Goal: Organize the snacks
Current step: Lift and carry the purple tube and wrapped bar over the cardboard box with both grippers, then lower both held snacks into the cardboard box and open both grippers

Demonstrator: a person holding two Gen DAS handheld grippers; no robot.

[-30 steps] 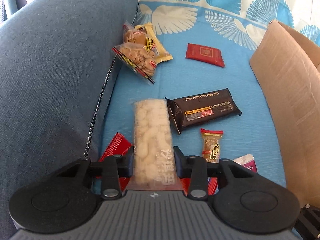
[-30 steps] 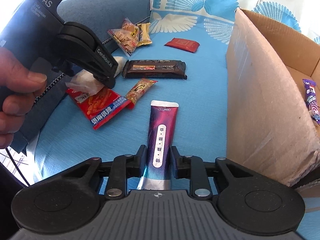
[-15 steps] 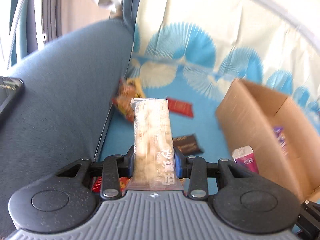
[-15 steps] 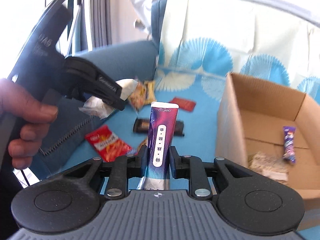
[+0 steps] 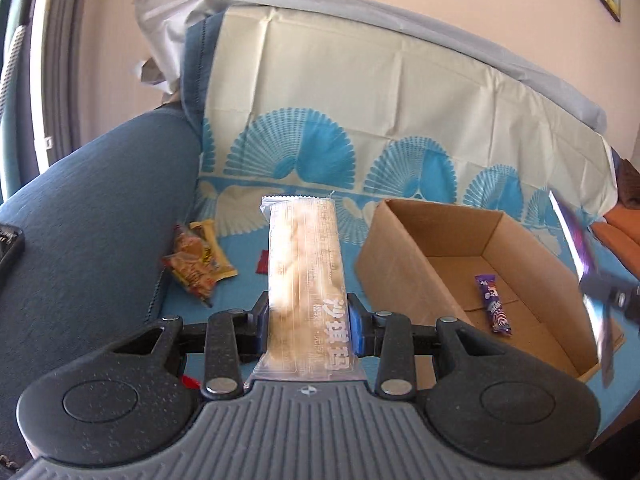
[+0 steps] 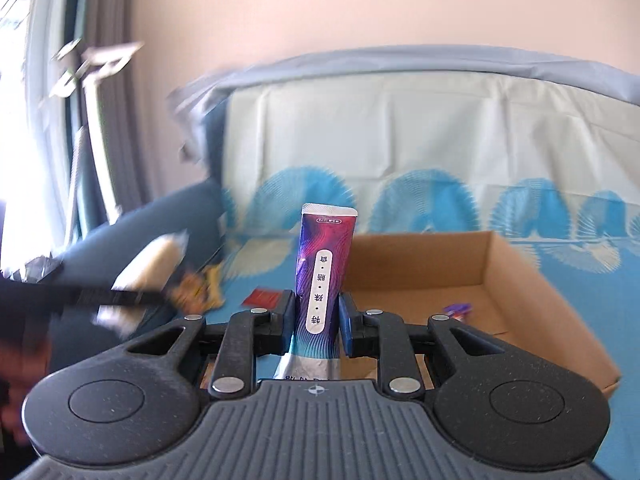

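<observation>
My left gripper [image 5: 307, 326] is shut on a long clear pack of pale biscuits [image 5: 305, 264], held up above the blue sofa seat. To its right stands an open cardboard box [image 5: 404, 268] with a small purple candy wrapper [image 5: 494, 304] lying inside. My right gripper [image 6: 316, 324] is shut on a purple and teal sachet [image 6: 325, 276], raised in front of the same cardboard box [image 6: 516, 276]. In the left wrist view the right gripper's purple sachet [image 5: 580, 256] shows blurred at the right edge. In the right wrist view the biscuit pack [image 6: 150, 268] shows blurred at the left.
Orange and yellow snack bags [image 5: 198, 262] lie by the dark blue sofa arm [image 5: 88, 216]. A red packet [image 6: 264, 297] lies on the seat left of the box. A cloth with blue fan patterns [image 5: 360, 120] covers the backrest. A dark object [image 5: 9, 242] rests on the arm.
Both grippers have risen off the seat with their packs and tilted up, so the backrest and wall now fill the views. The box's inside has come into sight.
</observation>
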